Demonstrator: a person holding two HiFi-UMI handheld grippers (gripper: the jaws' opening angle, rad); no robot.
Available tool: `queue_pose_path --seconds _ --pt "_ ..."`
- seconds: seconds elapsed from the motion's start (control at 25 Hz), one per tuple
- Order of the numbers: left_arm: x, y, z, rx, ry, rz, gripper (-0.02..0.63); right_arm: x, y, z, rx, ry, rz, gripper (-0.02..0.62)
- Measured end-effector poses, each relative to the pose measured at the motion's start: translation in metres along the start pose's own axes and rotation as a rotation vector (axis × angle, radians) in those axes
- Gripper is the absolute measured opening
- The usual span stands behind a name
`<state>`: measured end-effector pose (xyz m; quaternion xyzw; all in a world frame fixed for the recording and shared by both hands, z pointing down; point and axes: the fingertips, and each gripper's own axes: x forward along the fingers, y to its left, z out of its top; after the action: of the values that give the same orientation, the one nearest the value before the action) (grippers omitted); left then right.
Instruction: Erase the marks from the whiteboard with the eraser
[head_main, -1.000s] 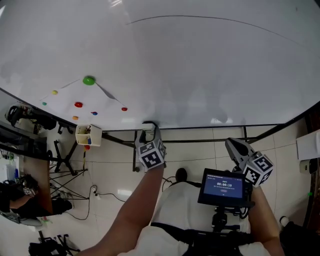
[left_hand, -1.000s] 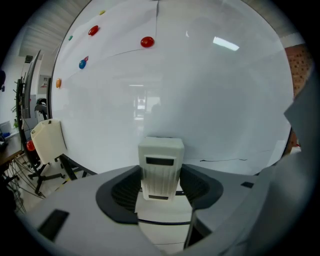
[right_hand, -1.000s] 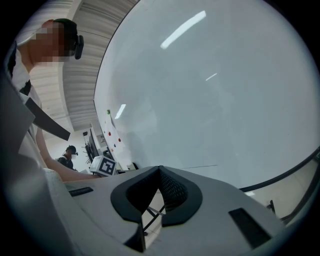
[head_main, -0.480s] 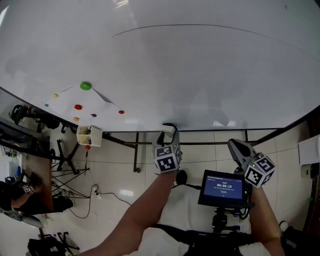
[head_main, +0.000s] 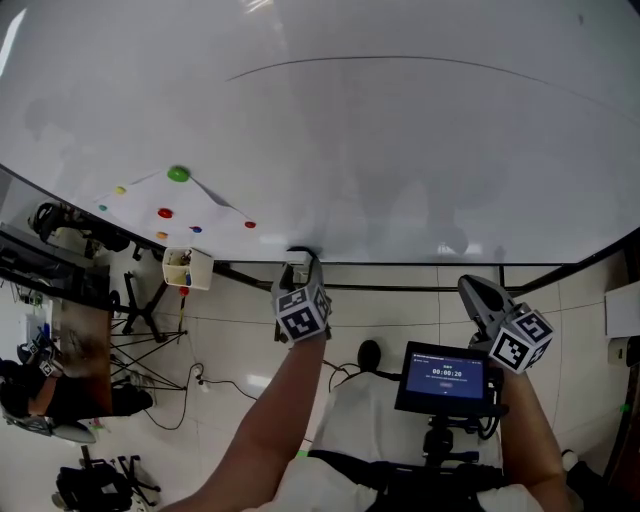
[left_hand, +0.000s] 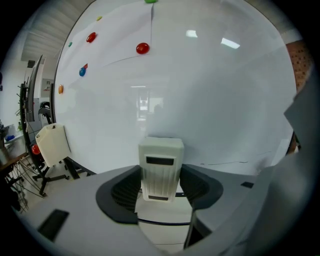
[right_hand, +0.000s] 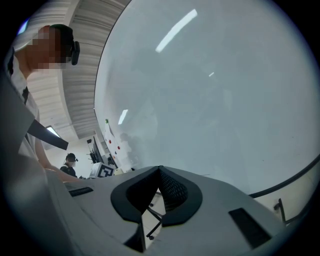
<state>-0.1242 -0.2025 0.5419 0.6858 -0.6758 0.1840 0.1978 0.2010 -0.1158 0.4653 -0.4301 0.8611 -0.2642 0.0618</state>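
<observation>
left tool (left_hand: 161, 182) has its jaws closed on the white eraser (left_hand: 160, 167), which stands upright between them, near the lower edge of the whiteboard (head_main: 400, 160); whether it touches the board i cannot tell. the one clear mark, a long thin arc (head_main: 400, 62), runs across the upper board, well apart from the eraser. right tool (right_hand: 159, 192) is pinched together on nothing, low beside the small screen (head_main: 446, 375). my worry: the reach up is long, and hard pressure could twist the eraser in the jaws or tip it off flat, leaving streaks; a sweep drifting left could knock the magnets (head_main: 178, 174) and the paper sheet (head_main: 150, 195) they pin.
</observation>
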Motion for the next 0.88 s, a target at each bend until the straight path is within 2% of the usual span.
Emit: queue_pose_path --seconds 0.16,0.4,0.52,0.6,0.76,0.88 --pt "0.002 -0.028 -0.01 -0.001 0.027 -0.037 0.276 0.0 -0.001 0.002 0.005 0.0 0.013 0.029" --pt "-0.001 -0.115 -0.028 0.09 0.064 -0.207 0.276 -0.006 -0.011 0.006 0.016 -0.001 0.011 0.029" --pt "-0.002 -0.127 -0.029 0.1 0.065 -0.236 0.276 -0.009 -0.015 0.009 0.015 -0.004 0.012 0.029" --pt "-0.001 -0.12 -0.027 0.107 0.055 -0.225 0.276 -0.009 -0.018 0.011 0.015 -0.008 0.013 0.029" --pt "0.002 -0.067 -0.02 0.065 0.05 -0.105 0.276 -0.009 -0.02 0.015 0.015 -0.017 0.019 0.029" --pt "0.002 -0.043 -0.013 0.121 0.044 -0.069 0.276 -0.01 -0.021 0.015 0.011 -0.016 0.022 0.029"
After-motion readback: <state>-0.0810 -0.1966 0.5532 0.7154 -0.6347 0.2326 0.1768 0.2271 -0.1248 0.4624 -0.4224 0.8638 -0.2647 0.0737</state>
